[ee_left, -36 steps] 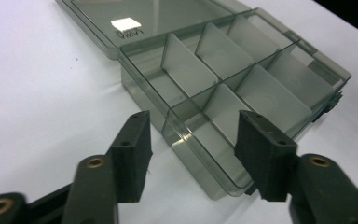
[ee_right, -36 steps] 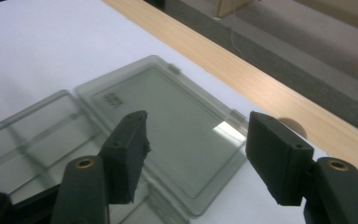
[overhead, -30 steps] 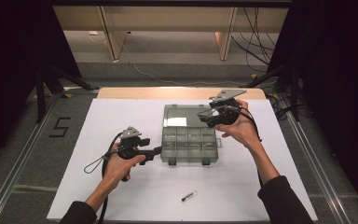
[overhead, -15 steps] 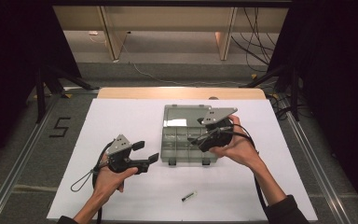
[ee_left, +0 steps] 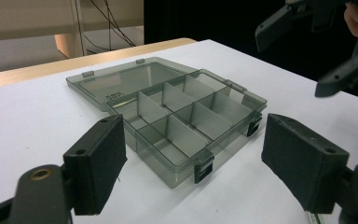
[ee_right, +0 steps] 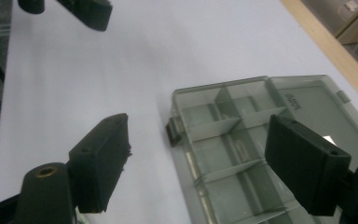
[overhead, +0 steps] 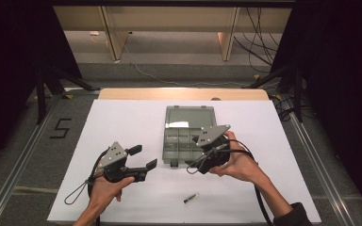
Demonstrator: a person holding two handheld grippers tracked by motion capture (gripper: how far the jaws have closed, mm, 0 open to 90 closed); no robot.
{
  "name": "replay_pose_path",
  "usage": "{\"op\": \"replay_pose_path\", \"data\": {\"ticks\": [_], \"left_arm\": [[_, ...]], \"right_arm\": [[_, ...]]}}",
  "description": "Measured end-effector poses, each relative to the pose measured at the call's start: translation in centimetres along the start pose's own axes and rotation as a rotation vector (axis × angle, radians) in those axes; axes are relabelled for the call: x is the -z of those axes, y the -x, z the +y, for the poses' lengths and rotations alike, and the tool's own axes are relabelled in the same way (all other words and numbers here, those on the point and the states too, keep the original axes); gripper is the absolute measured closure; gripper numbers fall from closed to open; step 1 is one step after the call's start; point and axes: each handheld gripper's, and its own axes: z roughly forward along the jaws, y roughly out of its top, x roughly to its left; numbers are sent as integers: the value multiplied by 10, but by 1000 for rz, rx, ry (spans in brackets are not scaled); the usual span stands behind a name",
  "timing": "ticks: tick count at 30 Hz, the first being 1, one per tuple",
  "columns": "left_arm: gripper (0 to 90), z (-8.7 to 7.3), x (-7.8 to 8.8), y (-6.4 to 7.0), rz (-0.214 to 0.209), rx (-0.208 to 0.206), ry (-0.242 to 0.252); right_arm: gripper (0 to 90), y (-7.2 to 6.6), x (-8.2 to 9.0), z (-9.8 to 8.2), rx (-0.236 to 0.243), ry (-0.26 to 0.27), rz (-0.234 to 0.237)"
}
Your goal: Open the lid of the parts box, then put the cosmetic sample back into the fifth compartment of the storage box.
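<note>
Now both tongs, left [overhead: 143, 157] and right [overhead: 202, 157], have just spread apart, empty, backing off the open box [overhead: 188, 134]; opening seems done

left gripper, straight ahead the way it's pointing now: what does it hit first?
Probably the compartment box: it lies dead ahead between the open jaws of the left gripper, latched front wall nearest. Depth is unclear; pointing slightly downward, it may meet the white table just short of it.

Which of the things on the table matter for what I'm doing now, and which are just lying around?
In use:
- clear compartment box, lid open flat
- left gripper, open
- right gripper, open

Lying about:
- small pen-like item on the white table sheet, apart from the box
</note>
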Motion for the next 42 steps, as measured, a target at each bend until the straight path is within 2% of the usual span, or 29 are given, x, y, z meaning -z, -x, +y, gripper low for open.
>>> {"op": "replay_pose_path", "data": {"ticks": [1, 4, 9, 13, 15, 18, 21, 23, 24, 29, 30, 31, 32, 33, 34, 36, 37, 42], "left_arm": [[208, -1, 1, 1, 4, 9, -4], [205, -2, 2, 1, -3, -7, -14], [204, -5, 3, 4, 0, 5, -16], [204, -6, 4, 6, -1, 7, -18], [204, -6, 5, 6, -3, -3, -17], [202, -7, 6, 7, -5, 18, -11], [196, -8, 7, 7, -7, 5, -13], [196, -8, 7, 9, 1, 22, -14], [196, -8, 7, 8, -6, 2, -13], [196, -9, 9, 10, -4, -1, -8], [196, -10, 8, 10, -10, 1, -2], [196, -10, 8, 10, -13, -3, -2], [195, -10, 9, 11, -18, 0, -3], [195, -10, 9, 11, -23, 4, -4], [196, -11, 8, 11, -26, -1, -2], [196, -11, 9, 13, -16, -4, -16], [196, -12, 8, 13, -28, 6, -2], [196, -11, 10, 12, -13, 1, -9]], "right_arm": [[229, -2, -1, 0, 8, -11, 15], [230, -8, -4, 0, 19, -18, 30], [230, -16, -9, -4, 46, -51, 68], [229, -18, -15, -7, 61, -77, 92], [223, -20, -18, -9, 62, -90, 94], [213, -22, -20, -11, 70, -110, 109], [208, -25, -24, -12, 77, -126, 121], [204, -28, -26, -13, 90, -145, 130], [202, -29, -28, -13, 93, -155, 139], [205, -35, -32, -15, 111, -180, 174], [206, -36, -32, -15, 118, -189, 165], [210, -37, -33, -15, 117, -188, 184], [213, -38, -34, -16, 125, -195, 170], [215, -39, -35, -16, 125, -192, 188], [222, -41, -35, -16, 133, -204, 183], [234, -43, -37, -17, 141, -213, 198], [233, -45, -37, -17, 145, -222, 191], [251, -50, -41, -19, 163, -251, 218]]}}
